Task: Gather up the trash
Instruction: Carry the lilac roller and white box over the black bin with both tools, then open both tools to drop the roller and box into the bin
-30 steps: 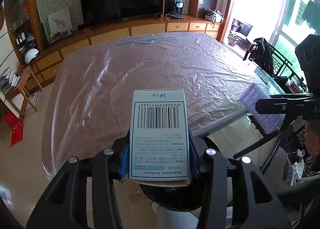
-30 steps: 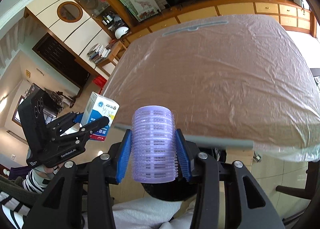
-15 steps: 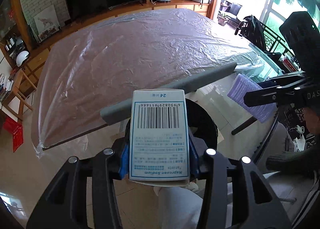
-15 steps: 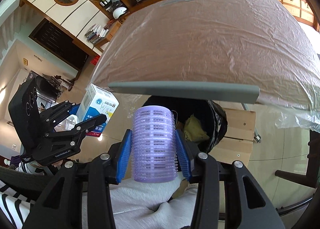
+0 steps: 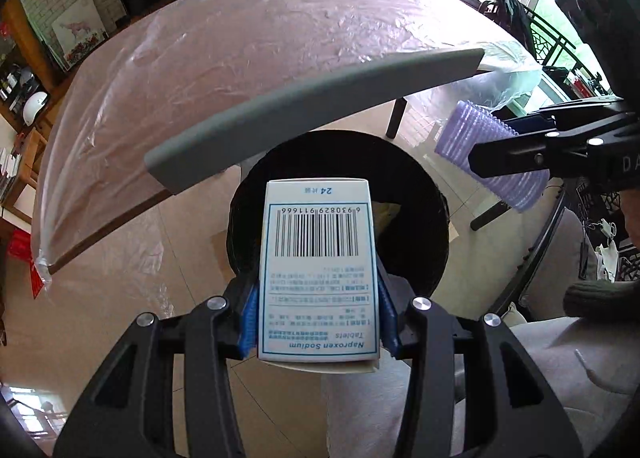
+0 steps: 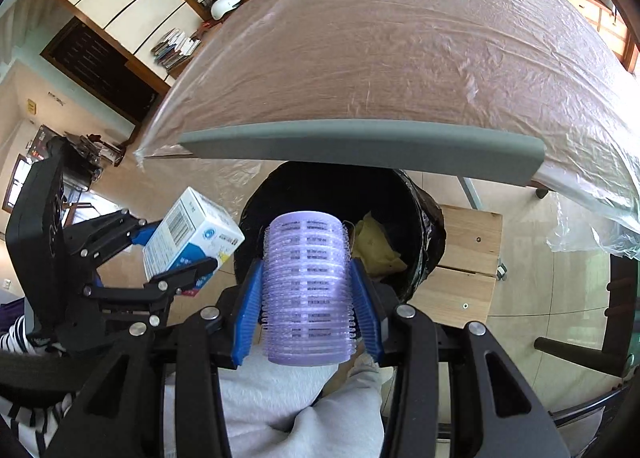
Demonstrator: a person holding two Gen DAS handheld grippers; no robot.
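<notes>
My left gripper [image 5: 318,294] is shut on a white tablet box [image 5: 318,258] with a barcode, held over the near rim of a black-lined trash bin [image 5: 424,226]. My right gripper [image 6: 307,290] is shut on a purple ribbed hair roller [image 6: 307,286], above the same bin [image 6: 424,226], which holds a yellow crumpled scrap [image 6: 376,246]. In the right wrist view the left gripper [image 6: 176,254] with the box [image 6: 192,234] hangs left of the bin. In the left wrist view the right gripper [image 5: 484,150] with the roller [image 5: 476,138] hangs at the bin's right.
A table under wrinkled clear plastic [image 6: 400,58] with a grey padded edge [image 6: 360,142] overhangs the bin. A wooden stool [image 6: 468,258] stands to the bin's right. The person's grey trouser legs [image 6: 280,398] are below. Dark chairs [image 5: 520,34] stand at the right.
Both grippers have sunk below the table edge with their loads. The bin's opening now fills the middle of both views, and the grey table edge has risen above it.
</notes>
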